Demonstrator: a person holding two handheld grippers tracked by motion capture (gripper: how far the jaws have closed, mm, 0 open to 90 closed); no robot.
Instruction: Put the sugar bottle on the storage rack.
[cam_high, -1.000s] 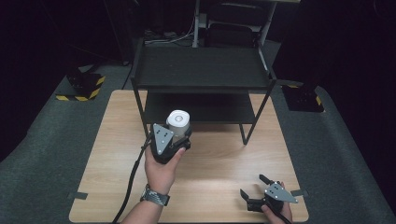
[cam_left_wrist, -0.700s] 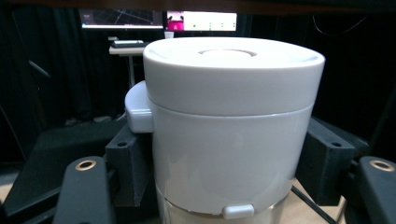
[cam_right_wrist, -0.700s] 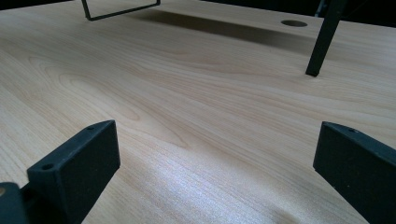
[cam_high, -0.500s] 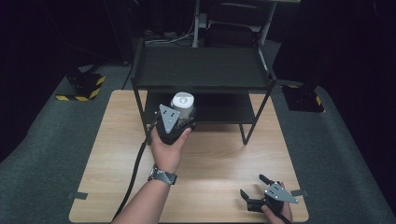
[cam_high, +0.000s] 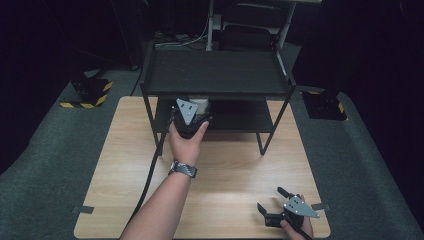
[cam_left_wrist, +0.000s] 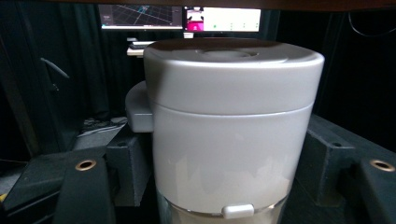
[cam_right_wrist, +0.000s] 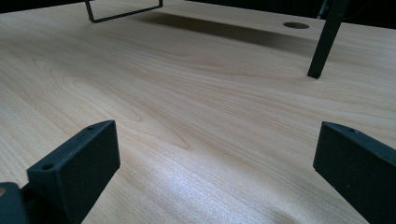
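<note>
A white lidded canister (cam_left_wrist: 229, 135) stands upright between the jaws of my left gripper (cam_left_wrist: 224, 186), which is shut on its body. In the high view the left gripper (cam_high: 196, 107) holds the canister (cam_high: 201, 101) at the front edge of the black rack's lower shelf (cam_high: 240, 117), and the top shelf (cam_high: 215, 72) hides part of the canister's lid. My right gripper (cam_high: 272, 200) rests low over the wooden table (cam_high: 235, 160) at the front right. It is the open right gripper (cam_right_wrist: 217, 161), with nothing between its jaws.
The black two-level rack stands at the table's far half on thin legs (cam_right_wrist: 322, 46). Bare wood (cam_right_wrist: 187, 93) lies between the rack and the right gripper. Monitors glow behind the canister in the left gripper view. Grey carpet surrounds the table.
My left gripper has carried the canister forward, away from the person, from the open table to under the rack's top shelf. The right gripper has not moved.
</note>
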